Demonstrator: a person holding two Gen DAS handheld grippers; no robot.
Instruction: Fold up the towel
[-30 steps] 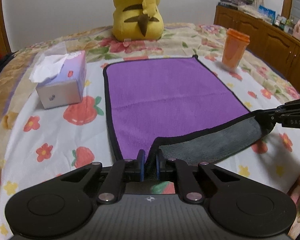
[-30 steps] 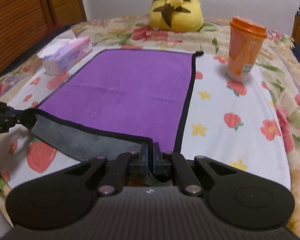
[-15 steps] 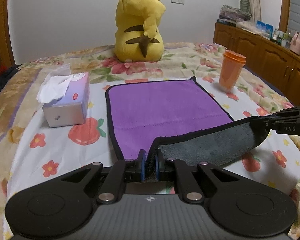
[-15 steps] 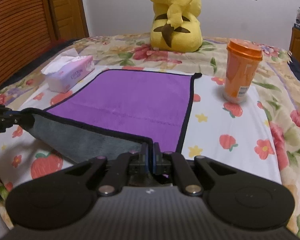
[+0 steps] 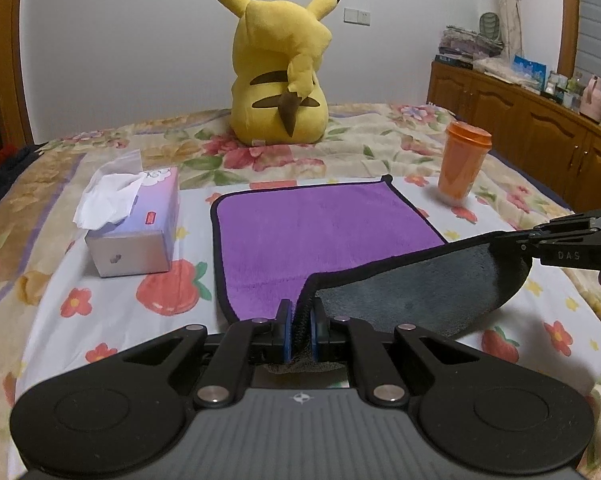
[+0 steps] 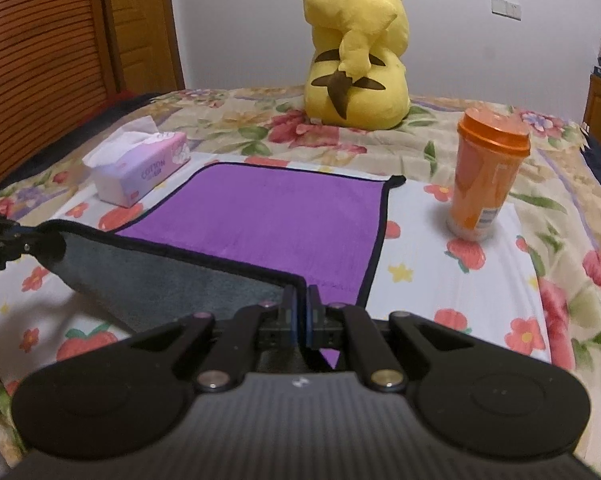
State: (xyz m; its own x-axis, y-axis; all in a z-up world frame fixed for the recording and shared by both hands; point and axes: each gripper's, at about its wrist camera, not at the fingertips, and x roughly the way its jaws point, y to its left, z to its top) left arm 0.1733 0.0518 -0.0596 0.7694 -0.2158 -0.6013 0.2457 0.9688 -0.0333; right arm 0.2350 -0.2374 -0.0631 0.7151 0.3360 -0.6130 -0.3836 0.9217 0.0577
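Note:
A purple towel (image 5: 320, 232) with black trim and a grey underside lies on the flowered bedspread; it also shows in the right wrist view (image 6: 276, 220). My left gripper (image 5: 300, 324) is shut on its near left corner. My right gripper (image 6: 300, 312) is shut on its near right corner. Both corners are lifted, so the near edge hangs between the grippers with the grey side showing (image 5: 416, 292). The right gripper shows at the right edge of the left wrist view (image 5: 520, 240). The far half of the towel lies flat.
A tissue box (image 5: 134, 228) stands left of the towel. An orange lidded cup (image 5: 460, 168) stands to its right. A yellow plush toy (image 5: 282, 76) sits behind it. Wooden cabinets (image 5: 540, 128) line the right wall.
Both grippers have risen and moved forward with the towel's near corners. The lifted grey flap is larger and the flat purple part looks shorter.

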